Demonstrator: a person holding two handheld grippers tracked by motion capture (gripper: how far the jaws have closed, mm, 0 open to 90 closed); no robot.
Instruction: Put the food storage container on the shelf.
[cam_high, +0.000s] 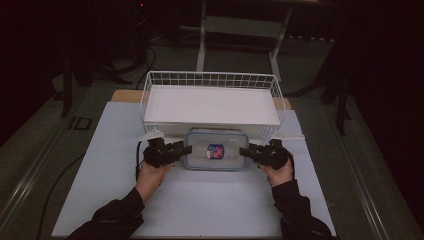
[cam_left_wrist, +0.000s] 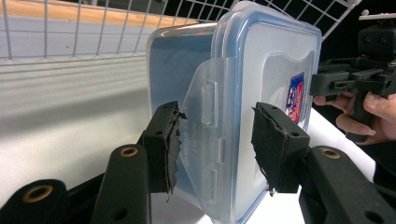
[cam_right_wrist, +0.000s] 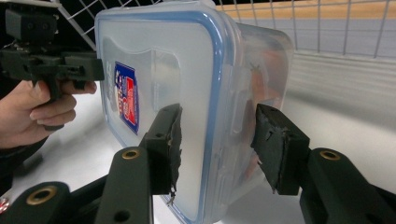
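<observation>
Clear rectangular plastic container with blue-rimmed lid (cam_high: 215, 149) flanked: left gripper (cam_high: 180, 149) and right gripper (cam_high: 248, 152), jaws parted astride its end clasps, unclamped. White wire basket (cam_high: 210, 80) just beyond; bare white tabletop (cam_high: 210, 205) near.

I see the container (cam_high: 215, 149) on the table (cam_high: 115, 150), just before the wire basket (cam_high: 210, 80) at the far edge, between my left gripper (cam_high: 181, 148) and right gripper (cam_high: 246, 151).

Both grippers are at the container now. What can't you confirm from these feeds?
- Container contents: frosted walls blur them, both gripper views.
- Left gripper contact: jaws straddle the side latch, gaps visible, grip unconfirmed.
- Lid sticker text: too small.
- Basket tray underside: hidden, high view.
</observation>
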